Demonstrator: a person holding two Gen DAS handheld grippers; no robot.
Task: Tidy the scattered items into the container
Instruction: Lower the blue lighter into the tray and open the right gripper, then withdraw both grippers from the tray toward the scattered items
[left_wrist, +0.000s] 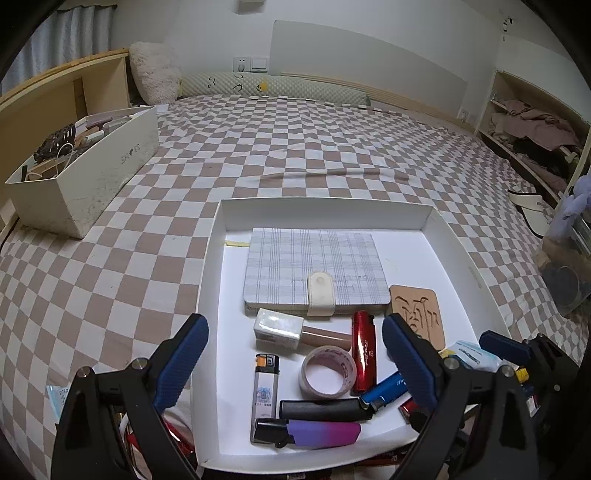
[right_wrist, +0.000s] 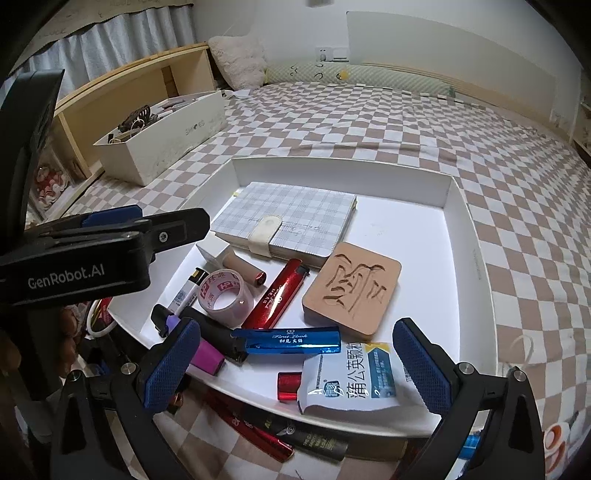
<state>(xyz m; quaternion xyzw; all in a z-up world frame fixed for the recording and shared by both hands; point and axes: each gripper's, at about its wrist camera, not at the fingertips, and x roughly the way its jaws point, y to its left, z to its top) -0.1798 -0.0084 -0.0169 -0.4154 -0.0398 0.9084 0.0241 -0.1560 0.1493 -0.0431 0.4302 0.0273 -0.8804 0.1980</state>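
Left gripper (left_wrist: 295, 354): jaws wide, nothing between the pads, poised above the near half of the white tray (left_wrist: 325, 208). Right gripper (right_wrist: 297, 363): jaws also wide, empty, above the tray's near right corner, with the white sachet (right_wrist: 354, 376) lying between its fingers but not gripped.

Tray contents, as I read them from both wrist views: plaid notebook (left_wrist: 314, 269) toward the far side; carved tan block (right_wrist: 352, 288) just beside it; red lighter (right_wrist: 277, 295), tape roll (right_wrist: 225, 293), blue lighter (right_wrist: 291, 339), white lighter (left_wrist: 265, 384), a purple-pink lighter (left_wrist: 314, 434) and a black cylinder (left_wrist: 321, 410) crowded at the near edge. A small red piece (right_wrist: 289, 386) touches the sachet.

Still outside the tray, on the checked bedspread (left_wrist: 295, 147) just beyond the near rim: a red tube (right_wrist: 255, 439) and a dark tube (right_wrist: 314, 439), lying together. A blue item at the right view's lower right is too cropped to identify. A second white box (left_wrist: 96, 177) of odds and ends sits well apart, far left.

Judgement: tidying is mostly done; I am between picks. Next move calls for drawing the right gripper back over the near rim, descending on one of the two tubes, and closing across its narrow axis. Risk: catching the tray lip.
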